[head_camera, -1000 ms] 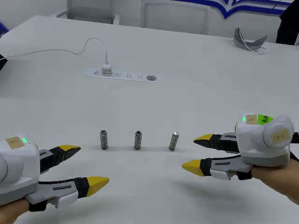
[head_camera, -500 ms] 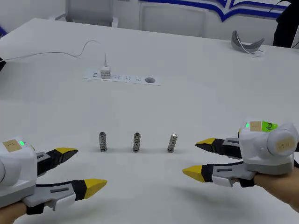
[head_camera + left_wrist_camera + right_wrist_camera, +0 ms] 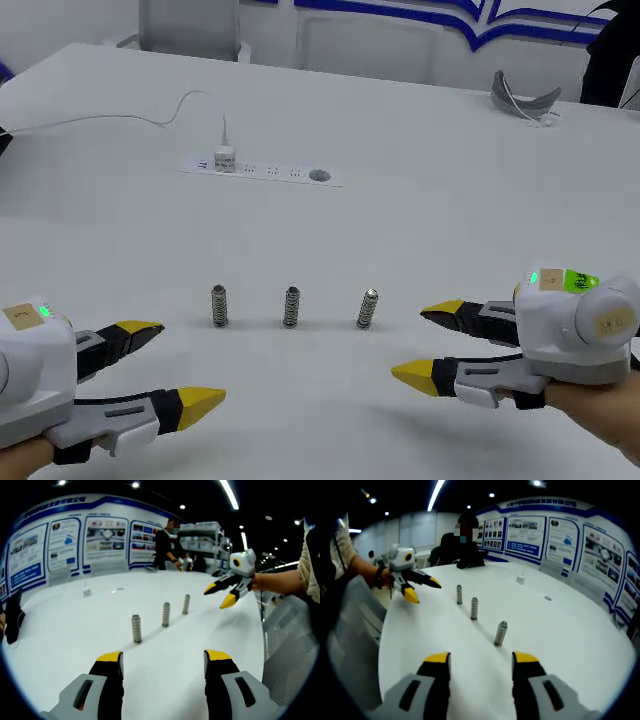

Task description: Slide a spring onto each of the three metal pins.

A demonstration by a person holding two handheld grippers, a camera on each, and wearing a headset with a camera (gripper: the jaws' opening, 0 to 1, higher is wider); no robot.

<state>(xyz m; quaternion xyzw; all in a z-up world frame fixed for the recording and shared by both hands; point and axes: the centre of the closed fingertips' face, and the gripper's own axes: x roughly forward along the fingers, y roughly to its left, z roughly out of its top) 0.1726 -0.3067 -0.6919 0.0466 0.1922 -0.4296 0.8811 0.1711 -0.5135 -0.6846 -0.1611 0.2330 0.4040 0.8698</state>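
Three metal pins stand in a row on the white table, each with a spring around it: the left one (image 3: 219,306), the middle one (image 3: 291,307) and the right one (image 3: 367,309). The same row appears in the left gripper view, nearest pin (image 3: 136,628) first, and in the right gripper view, nearest pin (image 3: 500,633) first. My left gripper (image 3: 165,365) is open at the lower left, short of the row, with nothing between its jaws. My right gripper (image 3: 432,345) is open at the lower right, apart from the right pin, and holds nothing.
A white power strip (image 3: 262,170) with a plugged-in charger and cable lies further back on the table. A grey curved object (image 3: 523,97) rests at the far right. A person (image 3: 461,547) sits beyond the table's far end.
Both grippers have drawn back a little toward me and away from the pins. The pins with their springs stand as before.
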